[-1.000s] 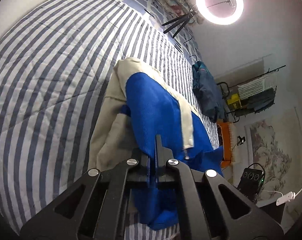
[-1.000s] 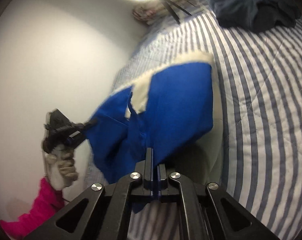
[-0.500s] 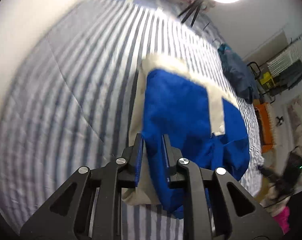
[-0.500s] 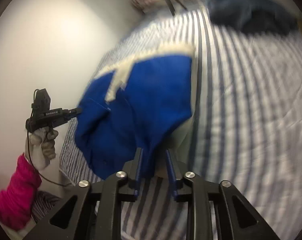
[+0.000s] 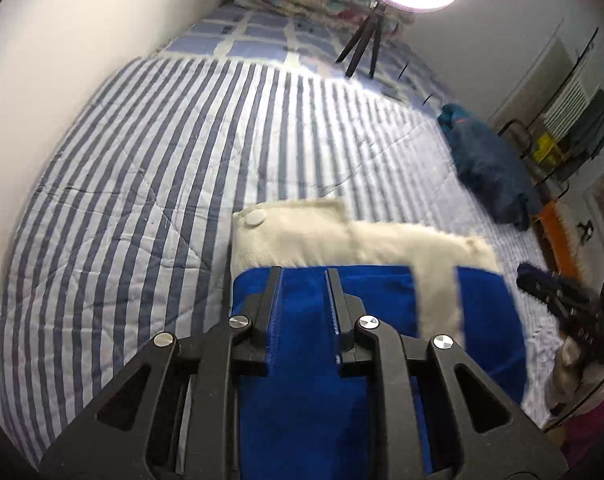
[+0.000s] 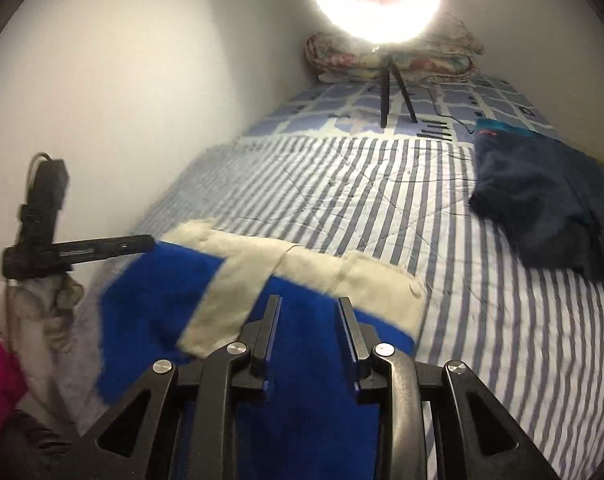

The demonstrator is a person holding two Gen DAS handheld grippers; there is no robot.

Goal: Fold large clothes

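The blue and cream jacket (image 5: 341, 300) lies folded near the bed's (image 5: 142, 160) front edge, its cream band toward the pillows; both the left gripper (image 5: 302, 276) and the right gripper (image 6: 307, 304) hover over it with jaws apart, holding nothing; it looks thick, soft and floppy, likely light, best pinched at a folded edge or corner.

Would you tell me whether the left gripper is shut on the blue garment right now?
No, the left gripper is open, its two fingers standing apart above the blue garment, which lies on the striped bed.
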